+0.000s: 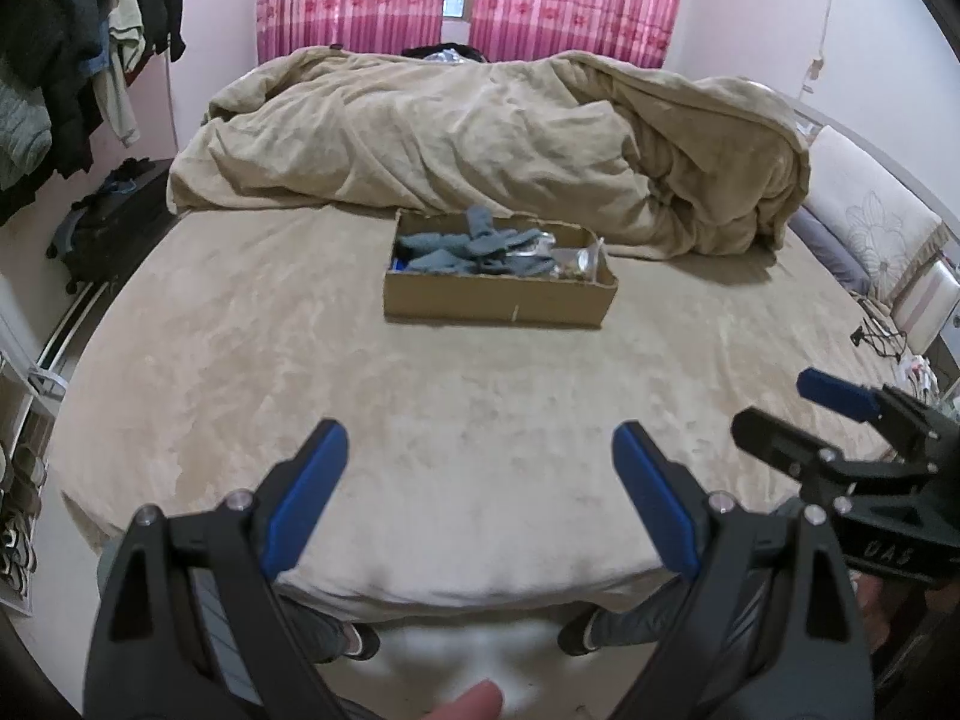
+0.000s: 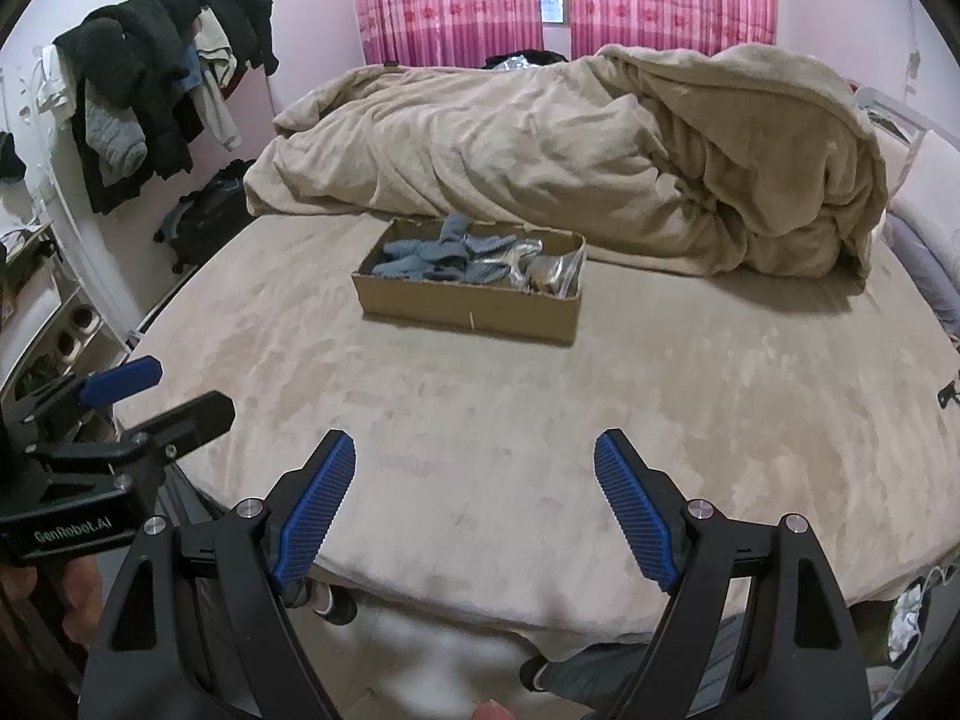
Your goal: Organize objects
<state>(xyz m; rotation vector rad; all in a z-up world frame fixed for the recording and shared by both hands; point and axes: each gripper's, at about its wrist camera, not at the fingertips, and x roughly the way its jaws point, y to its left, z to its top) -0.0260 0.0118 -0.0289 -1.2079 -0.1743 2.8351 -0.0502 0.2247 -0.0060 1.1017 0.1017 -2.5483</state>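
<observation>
A shallow cardboard box (image 1: 501, 299) sits on the beige bed, also in the right wrist view (image 2: 468, 307). It holds grey-blue socks (image 1: 474, 249) (image 2: 447, 255) on the left and clear plastic bags (image 1: 570, 258) (image 2: 549, 270) on the right. My left gripper (image 1: 480, 444) is open and empty, held over the near edge of the bed, well short of the box. My right gripper (image 2: 474, 456) is open and empty too, beside the left one. Each gripper shows in the other's view: the right gripper (image 1: 780, 414), the left gripper (image 2: 180, 390).
A rumpled beige duvet (image 1: 480, 132) (image 2: 570, 150) lies just behind the box. The bed sheet (image 1: 360, 390) stretches between grippers and box. Clothes hang on a rack (image 2: 150, 96) at left, a black bag (image 1: 102, 228) on the floor. Cables (image 1: 876, 336) lie at the right bed edge.
</observation>
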